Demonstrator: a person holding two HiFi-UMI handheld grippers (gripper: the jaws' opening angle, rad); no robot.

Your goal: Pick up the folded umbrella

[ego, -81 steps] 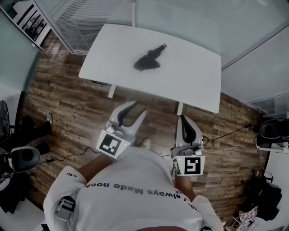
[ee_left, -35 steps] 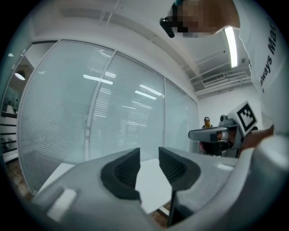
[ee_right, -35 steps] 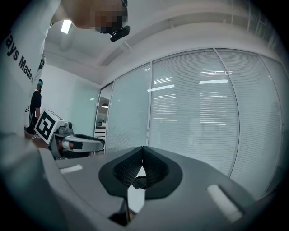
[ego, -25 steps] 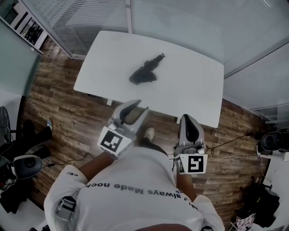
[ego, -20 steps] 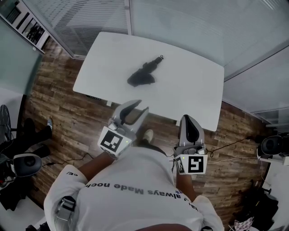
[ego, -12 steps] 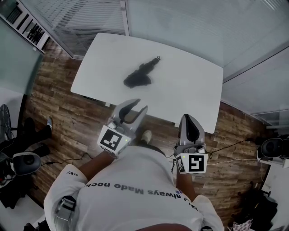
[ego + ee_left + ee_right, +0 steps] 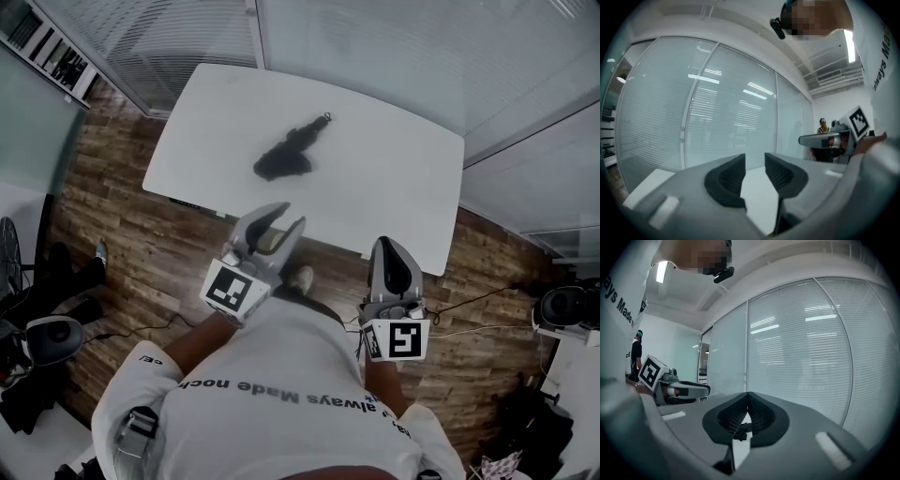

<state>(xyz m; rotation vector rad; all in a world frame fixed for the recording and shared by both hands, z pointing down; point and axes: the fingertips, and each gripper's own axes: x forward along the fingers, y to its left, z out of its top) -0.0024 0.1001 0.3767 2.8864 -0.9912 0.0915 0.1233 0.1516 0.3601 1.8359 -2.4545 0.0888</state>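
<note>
The folded umbrella point(image 7: 284, 152) lies on the white counter point(image 7: 394, 187) in the upper middle of the head view. Its slim end points to the upper right and its bunched dark fabric sits at the lower left. Both grippers hang below the counter's near edge, well apart from it, so this looks like the approach and no grasp has begun.

The left gripper point(image 7: 284, 217) has its fingers spread with a clear gap and nothing between them. The right gripper point(image 7: 389, 242) has its fingers pressed together at the tips, also empty.

The left one seems better placed, since it sits almost straight below the umbrella in the frame. It should probably come in level over the counter and straddle the bundle across its length, where the fabric is firmest (the loose folds at the lower left may slip). Neither gripper view shows the umbrella yet, so it should be lined up between the fingers before they close.
</note>
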